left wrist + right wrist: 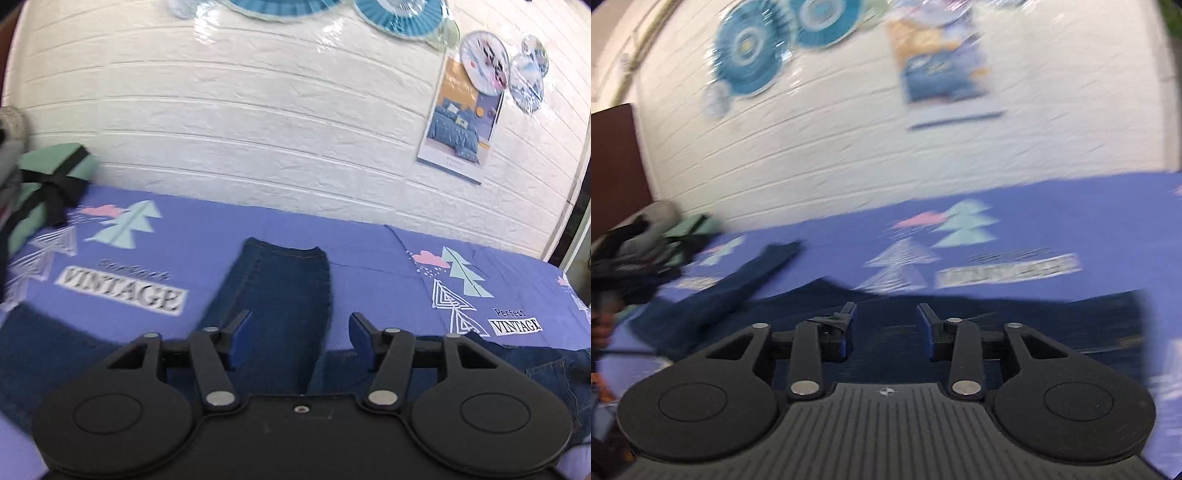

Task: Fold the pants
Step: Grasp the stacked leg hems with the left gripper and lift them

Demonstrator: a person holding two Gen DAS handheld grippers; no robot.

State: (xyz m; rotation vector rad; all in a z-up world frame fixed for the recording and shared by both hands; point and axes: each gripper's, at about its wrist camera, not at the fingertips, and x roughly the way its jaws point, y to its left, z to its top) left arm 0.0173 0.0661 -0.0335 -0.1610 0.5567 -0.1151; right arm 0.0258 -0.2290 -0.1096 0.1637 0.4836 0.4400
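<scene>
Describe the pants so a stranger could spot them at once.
Start at the white brick wall, then drop to the purple bedsheet printed with trees and "VINTAGE" lettering. The pants lie spread on it, one leg reaching toward the wall just beyond the open left gripper. They are plain dark blue denim with visible seams, unlike the green folded item with black straps at the sheet's far left.

Bare bedsheet (229, 236) beyond the pants (280, 288); clothes pile (48, 184) far left.

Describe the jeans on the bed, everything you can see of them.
The jeans are dark blue denim with paler seam stitching, lying flat and unfolded on the purple printed bedsheet. One leg runs toward the wall, its hem end showing. More denim spreads under the left gripper and the right gripper; both are open, holding nothing.
</scene>
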